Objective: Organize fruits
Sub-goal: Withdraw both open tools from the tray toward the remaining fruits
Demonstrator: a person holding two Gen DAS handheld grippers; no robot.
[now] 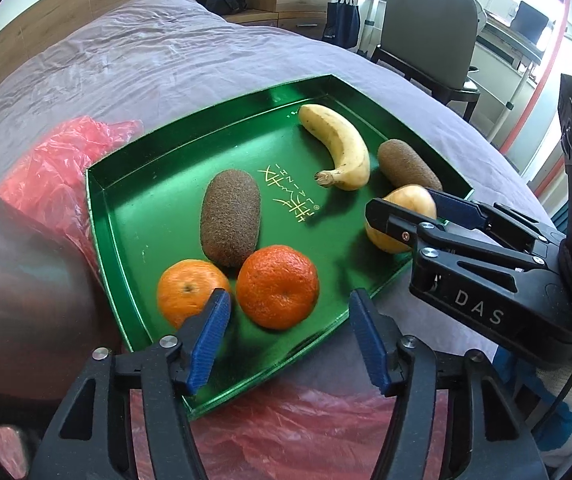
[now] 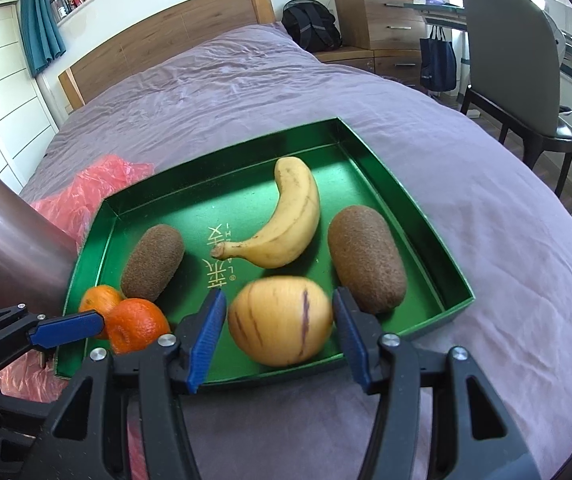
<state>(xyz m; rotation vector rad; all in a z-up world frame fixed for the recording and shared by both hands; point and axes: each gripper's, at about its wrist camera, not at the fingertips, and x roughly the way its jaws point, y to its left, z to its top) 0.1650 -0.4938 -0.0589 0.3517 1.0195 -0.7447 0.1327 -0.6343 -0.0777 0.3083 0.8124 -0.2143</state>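
purple-sheeted bed (image 2: 246, 92), wooden headboard (image 2: 158, 40), grey chair (image 2: 514, 60)

Green tray (image 2: 438, 264) on the bed: banana (image 2: 286, 216), two kiwis (image 2: 152, 262), two tangerines (image 2: 138, 324), striped yellow melon (image 2: 280, 320).

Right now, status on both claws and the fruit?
Left claw open, by the two oranges. Right claw open around the striped yellow fruit. All fruit in the green tray. Nothing blocking.
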